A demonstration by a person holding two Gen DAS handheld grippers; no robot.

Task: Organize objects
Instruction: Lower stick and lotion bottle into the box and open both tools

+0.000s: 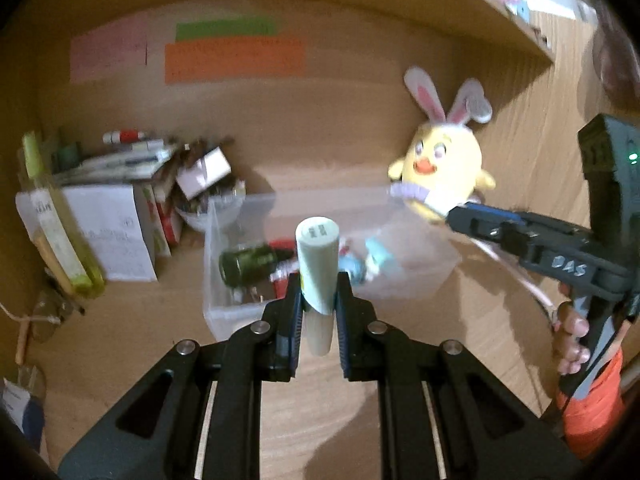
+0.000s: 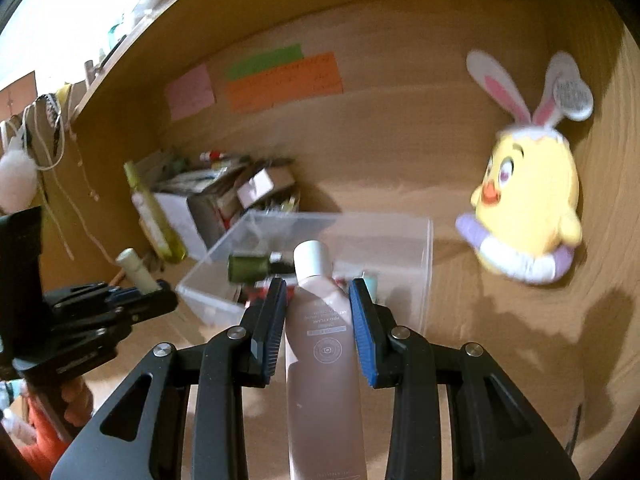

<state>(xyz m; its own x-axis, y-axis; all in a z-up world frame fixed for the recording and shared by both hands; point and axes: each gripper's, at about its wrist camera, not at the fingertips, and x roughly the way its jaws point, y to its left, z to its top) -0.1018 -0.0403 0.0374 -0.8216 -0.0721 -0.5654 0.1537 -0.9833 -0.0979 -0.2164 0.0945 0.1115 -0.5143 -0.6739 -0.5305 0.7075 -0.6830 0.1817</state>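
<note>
My left gripper (image 1: 318, 294) is shut on a pale green tube (image 1: 318, 264), held above the desk just short of a clear plastic bin (image 1: 224, 312). The bin holds a dark green bottle (image 1: 248, 264) and several small items. My right gripper (image 2: 318, 300) is shut on a pink tube with a white cap (image 2: 320, 320), also just short of the bin (image 2: 424, 264). The left gripper with its tube (image 2: 136, 270) shows at the left of the right wrist view. The right gripper (image 1: 456, 216) shows at the right of the left wrist view.
A yellow chick plush with bunny ears (image 1: 444, 168) leans at the right wall. Books, boxes and a yellow-green bottle (image 1: 60, 224) crowd the back left corner. Coloured paper notes (image 1: 236, 56) hang on the back panel. A shelf (image 1: 500, 12) runs overhead.
</note>
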